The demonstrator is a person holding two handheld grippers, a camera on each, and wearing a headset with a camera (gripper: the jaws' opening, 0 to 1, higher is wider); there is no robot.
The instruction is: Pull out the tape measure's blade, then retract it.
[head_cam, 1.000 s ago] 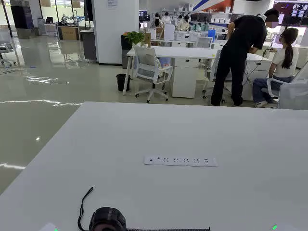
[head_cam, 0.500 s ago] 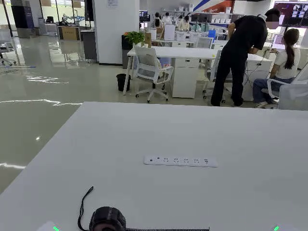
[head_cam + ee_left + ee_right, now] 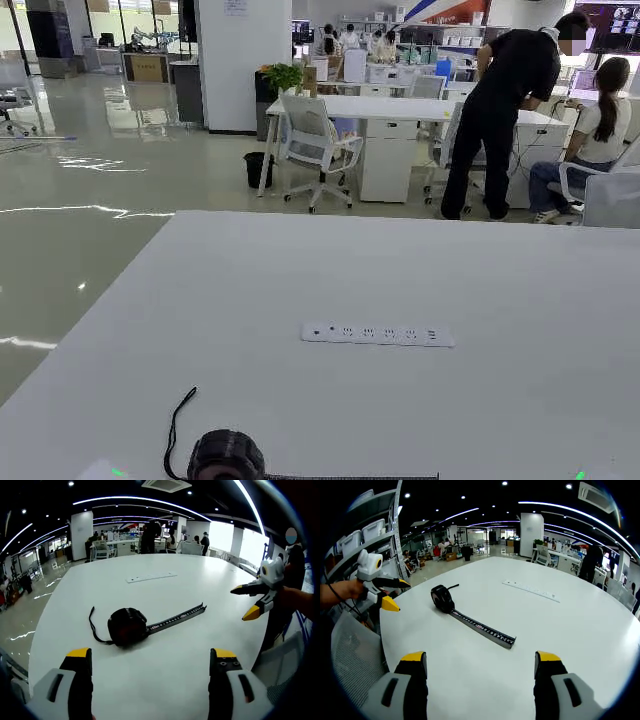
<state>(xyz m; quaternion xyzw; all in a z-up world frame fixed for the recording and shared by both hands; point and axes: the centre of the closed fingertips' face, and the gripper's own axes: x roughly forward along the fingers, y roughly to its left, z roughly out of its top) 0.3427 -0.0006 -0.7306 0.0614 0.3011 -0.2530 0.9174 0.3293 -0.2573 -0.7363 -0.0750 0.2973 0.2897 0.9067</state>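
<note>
White table [image 3: 330, 270] carries the black tape [image 3: 127, 625] at its near edge, its blade [image 3: 176, 618] drawn out flat to the right and its strap [image 3: 94, 627] trailing left. The left gripper [image 3: 151, 653] and right gripper [image 3: 480, 656] hover apart from the tape, jaws wide (each shows in the other's view, yellow tips spread). A power strip [image 3: 377, 334] lies farther out. Far off stands a black bin [image 3: 252, 170]; its contents cannot be told.
</note>
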